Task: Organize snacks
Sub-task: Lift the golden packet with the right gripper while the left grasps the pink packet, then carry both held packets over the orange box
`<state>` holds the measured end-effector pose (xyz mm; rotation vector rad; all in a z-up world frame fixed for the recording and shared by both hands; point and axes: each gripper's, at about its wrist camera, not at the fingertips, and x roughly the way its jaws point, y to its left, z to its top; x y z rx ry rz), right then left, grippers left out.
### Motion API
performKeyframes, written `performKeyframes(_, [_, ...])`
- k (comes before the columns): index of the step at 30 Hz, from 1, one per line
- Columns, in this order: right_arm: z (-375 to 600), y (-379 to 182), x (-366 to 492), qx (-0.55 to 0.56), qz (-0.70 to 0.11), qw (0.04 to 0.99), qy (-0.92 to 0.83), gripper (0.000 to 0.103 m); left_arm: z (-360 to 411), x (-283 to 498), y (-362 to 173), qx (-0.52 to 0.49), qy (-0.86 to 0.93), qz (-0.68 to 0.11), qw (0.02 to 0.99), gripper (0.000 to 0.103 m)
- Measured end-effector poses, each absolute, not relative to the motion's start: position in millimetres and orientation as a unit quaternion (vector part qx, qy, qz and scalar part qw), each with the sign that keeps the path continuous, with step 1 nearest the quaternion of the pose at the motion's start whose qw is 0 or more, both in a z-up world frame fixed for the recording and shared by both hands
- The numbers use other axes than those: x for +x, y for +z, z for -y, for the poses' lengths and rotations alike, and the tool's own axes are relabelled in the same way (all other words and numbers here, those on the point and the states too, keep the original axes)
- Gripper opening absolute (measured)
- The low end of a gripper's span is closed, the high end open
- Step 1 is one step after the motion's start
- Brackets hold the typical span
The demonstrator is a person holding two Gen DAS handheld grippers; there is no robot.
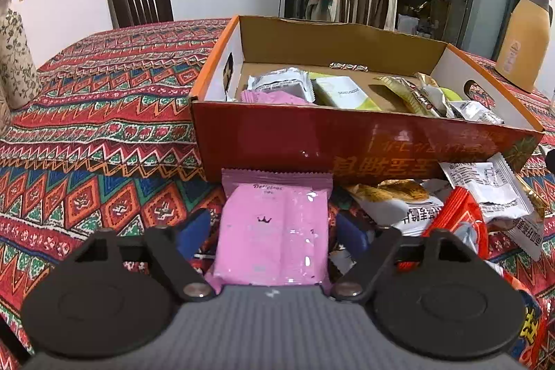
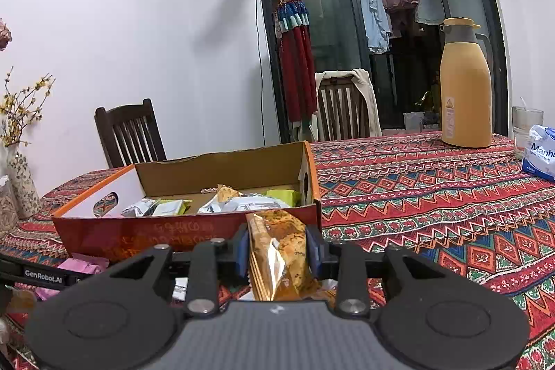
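A: While the left gripper [image 1: 274, 231] is facing the cardboard box [image 1: 364, 141], its blue fingers [image 1: 192, 231] are sitting at either flank of the pink packet [image 1: 274, 224]; are they gripping it?

B: They are bracketing it closely, but I cannot tell whether they are pressing. The packet is lying lengthwise between them, its far end just short of the box's near wall, beside loose packets [image 1: 468, 196] on the desk [image 1: 86, 127].

A: And the other view?

B: The right gripper [image 2: 277, 252] is clenching a golden snack packet [image 2: 281, 252], standing upright between the pads, just before the box [image 2: 187, 231]. I would be lifting it clear over the near wall, then releasing low among the snacks inside.
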<state>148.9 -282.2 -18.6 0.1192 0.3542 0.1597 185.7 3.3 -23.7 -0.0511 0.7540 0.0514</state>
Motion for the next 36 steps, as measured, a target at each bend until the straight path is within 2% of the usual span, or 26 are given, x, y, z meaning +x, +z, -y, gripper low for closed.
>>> performKeyframes(5, [281, -18, 148, 0.057, -0.173, 0.98, 0.081, 0.032, -1, 184, -24, -0.021, 0.024, -0.359, 0.933, 0.063])
performKeyframes(16, [282, -18, 143, 0.054, -0.165, 0.981, 0.083, 0.032, 1, 178, -22, -0.015, 0.028, -0.342, 0.939, 0.063])
performKeyframes(36, [277, -18, 142, 0.044, -0.159, 0.983, 0.077, 0.032, -2, 146, 1, -0.024, 0.037, -0.239, 0.97, 0.063])
